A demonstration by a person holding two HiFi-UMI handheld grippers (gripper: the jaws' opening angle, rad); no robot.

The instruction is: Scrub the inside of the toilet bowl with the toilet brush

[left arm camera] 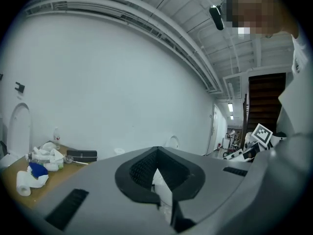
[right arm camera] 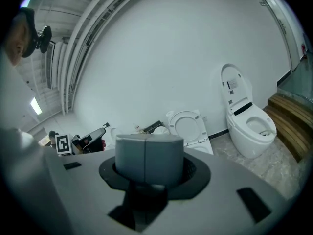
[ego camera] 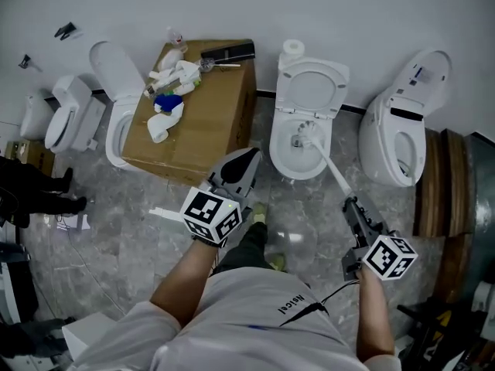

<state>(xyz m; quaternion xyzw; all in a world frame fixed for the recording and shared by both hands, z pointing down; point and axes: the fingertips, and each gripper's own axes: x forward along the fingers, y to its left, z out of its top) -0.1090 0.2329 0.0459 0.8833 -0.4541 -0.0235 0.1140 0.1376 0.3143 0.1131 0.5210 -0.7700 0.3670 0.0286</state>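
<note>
The white toilet (ego camera: 288, 158) in the middle stands with lid and seat raised. The toilet brush (ego camera: 308, 137) has its head down in the bowl, and its white handle slants back to my right gripper (ego camera: 352, 206), which is shut on the handle's end. In the right gripper view the right gripper (right arm camera: 145, 164) shows only its closed grey pads; the handle is hidden, and the toilet (right arm camera: 188, 127) lies beyond. My left gripper (ego camera: 247, 161) hovers over the floor left of the bowl, beside the box corner, shut and holding nothing. In its own view the left gripper (left arm camera: 157, 180) has its jaws together.
A cardboard box (ego camera: 209, 122) left of the toilet carries paper rolls, bottles and a blue item. More toilets stand at the left (ego camera: 116, 114), far left (ego camera: 66, 118) and right (ego camera: 402, 134). Wooden steps (ego camera: 442, 184) lie at the right edge. A paper roll (ego camera: 292, 49) tops the cistern.
</note>
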